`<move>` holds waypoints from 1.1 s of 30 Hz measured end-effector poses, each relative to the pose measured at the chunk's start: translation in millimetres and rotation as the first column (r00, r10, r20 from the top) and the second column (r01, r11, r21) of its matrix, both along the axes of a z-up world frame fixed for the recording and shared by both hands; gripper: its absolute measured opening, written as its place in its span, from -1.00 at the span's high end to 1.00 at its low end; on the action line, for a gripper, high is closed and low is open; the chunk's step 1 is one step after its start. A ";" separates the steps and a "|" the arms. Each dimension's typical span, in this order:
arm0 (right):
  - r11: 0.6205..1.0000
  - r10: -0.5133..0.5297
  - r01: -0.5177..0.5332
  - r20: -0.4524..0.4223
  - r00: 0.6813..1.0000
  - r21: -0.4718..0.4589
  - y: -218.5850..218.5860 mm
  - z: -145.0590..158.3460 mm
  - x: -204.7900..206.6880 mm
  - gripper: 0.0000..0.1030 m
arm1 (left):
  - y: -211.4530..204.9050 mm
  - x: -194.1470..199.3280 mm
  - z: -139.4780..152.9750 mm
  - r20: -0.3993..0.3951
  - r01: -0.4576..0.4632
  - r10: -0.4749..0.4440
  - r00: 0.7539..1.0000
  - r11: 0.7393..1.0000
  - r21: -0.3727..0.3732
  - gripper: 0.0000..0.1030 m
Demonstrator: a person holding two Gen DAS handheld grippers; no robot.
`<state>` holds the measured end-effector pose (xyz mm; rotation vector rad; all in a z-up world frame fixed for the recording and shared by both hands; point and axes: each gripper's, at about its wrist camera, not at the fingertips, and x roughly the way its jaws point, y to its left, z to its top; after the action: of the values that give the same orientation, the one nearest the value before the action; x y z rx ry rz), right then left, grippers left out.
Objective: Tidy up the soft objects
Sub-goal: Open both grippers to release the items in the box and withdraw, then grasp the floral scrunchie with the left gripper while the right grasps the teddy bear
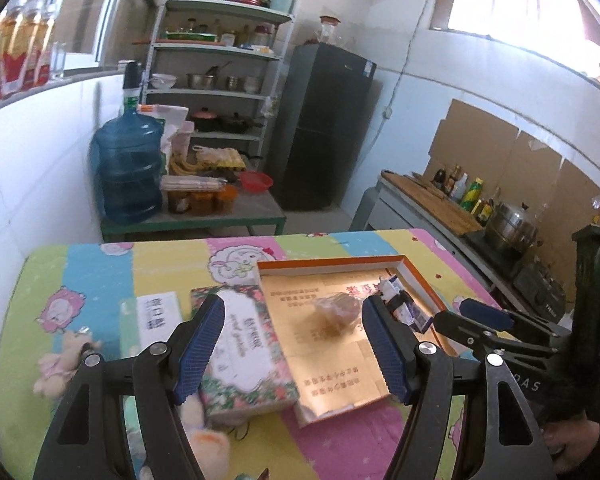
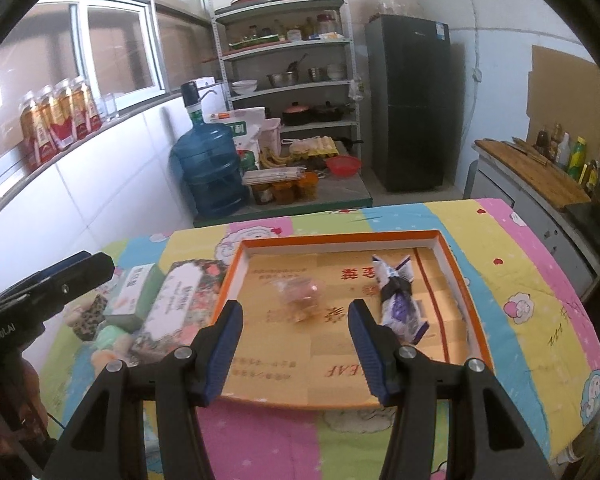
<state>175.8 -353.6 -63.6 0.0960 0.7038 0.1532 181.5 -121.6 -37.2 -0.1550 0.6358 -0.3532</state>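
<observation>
An orange-rimmed shallow box [image 2: 456, 276] [image 1: 420, 276] lies on the colourful tablecloth. In it lie a clear bag of brownish food [image 2: 302, 296] [image 1: 336, 312] and a purple-white packet [image 2: 400, 304] [image 1: 404, 308]. Left of the box are a floral tissue pack [image 2: 176, 312] [image 1: 244, 356], a green-white tissue pack [image 2: 134, 292] [image 1: 156, 316] and plush toys [image 1: 64, 360] [image 2: 92, 316]. My left gripper [image 1: 294, 350] is open and empty above the floral pack and the box's left side. My right gripper [image 2: 296, 352] is open and empty over the box's near edge.
Behind the table stand a low green bench [image 2: 332, 200] with a blue water jug [image 2: 212, 168], jars and a red bowl, a metal shelf [image 2: 292, 60] and a dark fridge [image 2: 412, 100]. A counter with a cutting board and bottles [image 2: 540, 172] runs along the right.
</observation>
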 end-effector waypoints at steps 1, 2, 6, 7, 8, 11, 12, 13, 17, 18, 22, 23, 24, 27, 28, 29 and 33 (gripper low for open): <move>1.000 0.006 -0.006 0.003 1.000 -0.001 5.9 1.6 -3.4 -0.07 | 4.3 -3.9 1.1 0.002 -0.004 0.004 1.000 1.000 -0.002 -0.41; 1.000 0.010 -0.010 0.005 1.000 -0.003 9.6 2.8 -6.4 -0.07 | 9.8 -8.7 2.4 0.005 -0.009 0.009 1.000 1.000 -0.005 -0.41; 0.999 0.030 -0.030 0.030 0.999 -0.016 26.0 11.1 -20.7 -0.06 | 30.0 -26.4 6.3 0.014 -0.029 0.030 0.999 0.999 -0.023 -0.41; 0.999 0.033 -0.033 0.035 0.999 -0.017 28.6 12.6 -23.4 -0.06 | 36.1 -31.0 7.5 0.014 -0.035 0.035 0.999 0.999 -0.029 -0.41; 0.999 0.038 -0.037 0.042 0.998 -0.017 33.0 15.3 -27.0 -0.06 | 40.2 -33.3 8.0 0.016 -0.039 0.039 0.999 0.999 -0.031 -0.41; 0.998 0.054 -0.053 0.056 0.997 -0.017 43.4 21.0 -36.0 -0.07 | 53.2 -45.5 12.1 0.031 -0.053 0.054 0.998 0.998 -0.029 -0.41; 0.998 0.059 -0.058 0.058 0.997 -0.018 46.2 22.5 -38.0 -0.07 | 57.1 -50.3 13.1 0.037 -0.060 0.060 0.997 0.998 -0.024 -0.41; 0.998 0.067 -0.066 0.060 0.996 -0.020 51.2 23.7 -41.7 -0.07 | 62.6 -55.4 14.2 0.045 -0.068 0.069 0.997 0.997 -0.018 -0.41; 0.996 0.087 -0.086 0.065 0.994 -0.021 66.4 26.6 -52.6 -0.07 | 78.0 -71.1 17.6 0.061 -0.096 0.096 0.993 0.995 -0.011 -0.41; 0.996 0.092 -0.091 0.065 0.994 -0.019 69.1 26.6 -55.2 -0.07 | 83.1 -75.3 17.7 0.063 -0.102 0.103 0.993 0.995 -0.012 -0.41; 0.993 0.113 -0.112 0.066 0.991 -0.019 83.5 27.2 -68.4 -0.06 | 100.7 -88.8 18.6 0.071 -0.128 0.128 0.989 0.992 -0.011 -0.41; 0.993 0.117 -0.116 0.065 0.991 -0.018 86.4 27.2 -71.1 -0.07 | 104.4 -91.5 19.1 0.072 -0.133 0.133 0.988 0.991 -0.010 -0.41; 0.993 0.121 -0.120 0.065 0.990 -0.017 88.9 27.1 -73.8 -0.06 | 107.2 -94.6 19.6 0.074 -0.138 0.138 0.988 0.990 -0.009 -0.41; 0.991 0.135 -0.135 0.064 0.989 -0.015 98.2 26.4 -84.1 -0.06 | 118.7 -106.4 18.3 0.079 -0.156 0.155 0.985 0.988 -0.004 -0.41; 0.990 0.141 -0.140 0.062 0.988 -0.014 102.2 25.7 -87.7 -0.06 | 122.1 -110.2 17.3 0.080 -0.161 0.160 0.984 0.987 -0.002 -0.41; 0.989 0.145 -0.145 0.060 0.988 -0.012 104.9 25.2 -90.7 -0.07 | 125.8 -114.1 15.8 0.081 -0.167 0.167 0.983 0.986 0.002 -0.41; 0.986 0.165 -0.165 0.050 0.985 -0.011 116.4 20.3 -102.4 -0.07 | 141.6 -128.7 10.7 0.082 -0.189 0.188 0.979 0.982 0.010 -0.41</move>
<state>73.3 -237.2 -43.3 0.0270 0.6616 0.3111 52.8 20.0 -26.6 -0.1813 0.5394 -0.1694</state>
